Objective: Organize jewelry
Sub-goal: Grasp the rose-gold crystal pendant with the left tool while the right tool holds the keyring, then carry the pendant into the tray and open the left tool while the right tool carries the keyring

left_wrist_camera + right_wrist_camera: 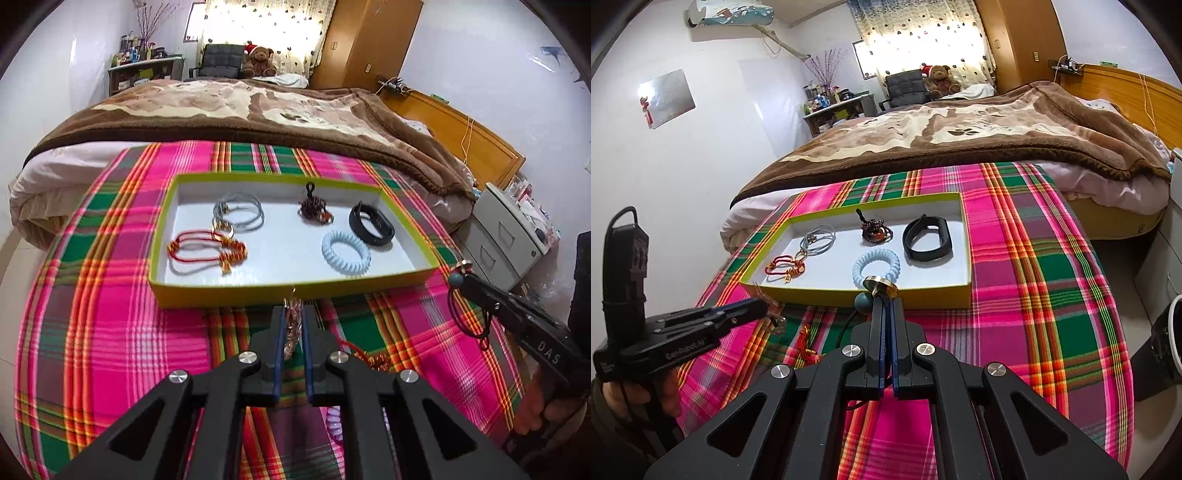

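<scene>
Step in hand: both grippers carry a piece toward the tray [295, 288]. The left gripper [293, 314] is clenched on a pale chain [291, 325], which hangs between its fingers just short of the tray's near wall. The right gripper [884, 306] is clenched on a black cord piece [882, 299] with a gold disc and a teal bead, held at the near wall beside the pale blue coil band [875, 267].

The tray already holds a red cord bracelet [207, 251], grey hair ties [238, 214], a beaded charm [314, 212] and a black wristband [371, 225].

Next move, as judged: lift each piece over the near wall, then release onto bare floor. Open room lies at centre and front left. A red tassel piece [807, 343] remains on the plaid cloth [1034, 295].
</scene>
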`<state>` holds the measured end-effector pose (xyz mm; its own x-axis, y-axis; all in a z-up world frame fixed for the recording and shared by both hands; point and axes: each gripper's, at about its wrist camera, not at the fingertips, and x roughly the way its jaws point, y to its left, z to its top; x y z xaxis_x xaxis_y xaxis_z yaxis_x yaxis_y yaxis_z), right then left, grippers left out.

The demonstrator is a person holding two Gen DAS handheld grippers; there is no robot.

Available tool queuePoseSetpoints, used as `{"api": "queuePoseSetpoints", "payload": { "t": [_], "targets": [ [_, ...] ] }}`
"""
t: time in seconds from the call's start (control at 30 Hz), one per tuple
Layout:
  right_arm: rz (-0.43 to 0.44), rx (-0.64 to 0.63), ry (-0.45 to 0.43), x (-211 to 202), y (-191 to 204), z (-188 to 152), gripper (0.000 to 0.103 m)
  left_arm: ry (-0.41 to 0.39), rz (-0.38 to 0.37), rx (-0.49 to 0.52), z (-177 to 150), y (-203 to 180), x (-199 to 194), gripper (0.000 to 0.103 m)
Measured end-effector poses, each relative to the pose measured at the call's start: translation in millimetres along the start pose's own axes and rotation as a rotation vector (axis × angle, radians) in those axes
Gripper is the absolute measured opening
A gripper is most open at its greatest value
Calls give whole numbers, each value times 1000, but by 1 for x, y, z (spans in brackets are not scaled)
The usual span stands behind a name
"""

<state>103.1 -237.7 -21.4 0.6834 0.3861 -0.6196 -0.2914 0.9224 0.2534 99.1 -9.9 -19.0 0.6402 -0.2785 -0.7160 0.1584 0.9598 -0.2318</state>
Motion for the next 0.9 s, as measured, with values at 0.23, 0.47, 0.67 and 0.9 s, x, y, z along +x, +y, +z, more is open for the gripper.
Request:
{"api": "queuePoseSetpoints", "payload": {
  "t": [0.23,0.47,0.67,0.9],
  "targets": [
    [2,-4,-14,1,4,9,2,-16,-11,-13,9,9,-2,9],
    [-1,-5,-8,2,6,6,2,53,-65,-30,-7,8,14,44],
    [-6,1,-4,1,3,5,2,80,-63,-5,-4,-2,29,47],
    [-3,4,-1,2,1,3,2,142,17,88,-8,-17,50,47]
  ]
}}
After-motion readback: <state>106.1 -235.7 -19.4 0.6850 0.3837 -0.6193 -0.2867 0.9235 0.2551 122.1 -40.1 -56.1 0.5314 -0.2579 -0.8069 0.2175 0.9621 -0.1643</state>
